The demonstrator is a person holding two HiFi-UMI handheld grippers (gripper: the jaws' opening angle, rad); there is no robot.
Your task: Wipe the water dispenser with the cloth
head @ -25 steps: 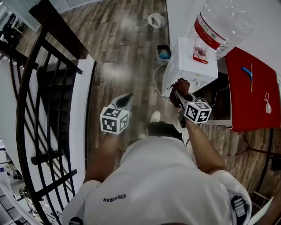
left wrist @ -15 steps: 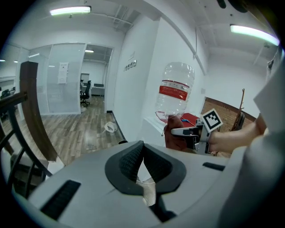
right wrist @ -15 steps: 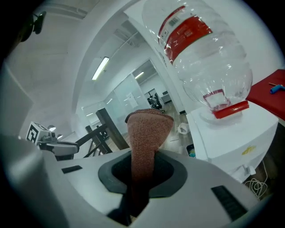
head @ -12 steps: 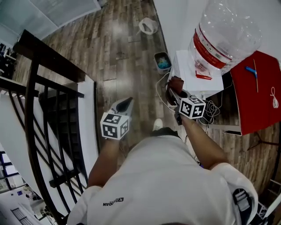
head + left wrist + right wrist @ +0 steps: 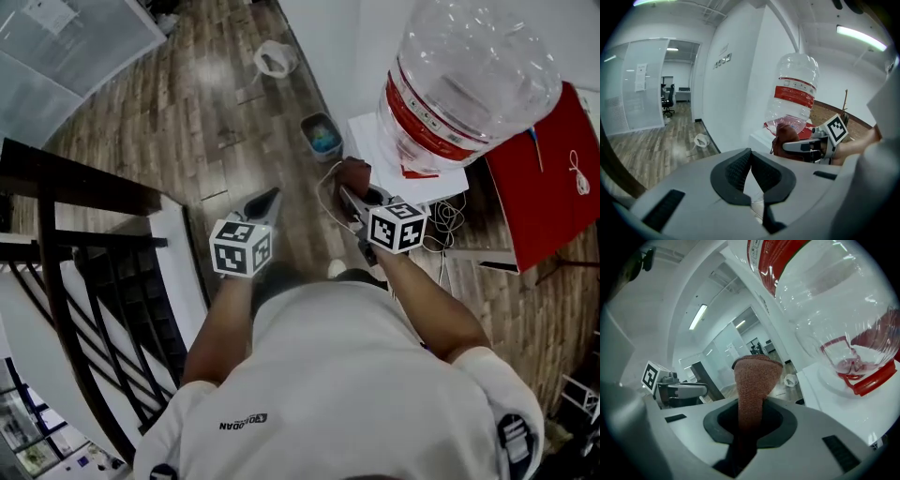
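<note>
Right gripper view: clamped in right gripper (image 5: 750, 416), brown cloth (image 5: 757, 376), upright between jaws; water dispenser (image 5: 834, 394) close ahead-right. Left gripper (image 5: 751, 161) closed, holding nothing.

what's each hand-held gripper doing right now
left hand-held gripper: closed, empty
right hand-held gripper: closed on the cloth

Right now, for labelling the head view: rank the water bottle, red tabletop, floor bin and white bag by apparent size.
1. water bottle, though nearest the camera.
2. red tabletop.
3. floor bin and white bag look alike; no ranking.
</note>
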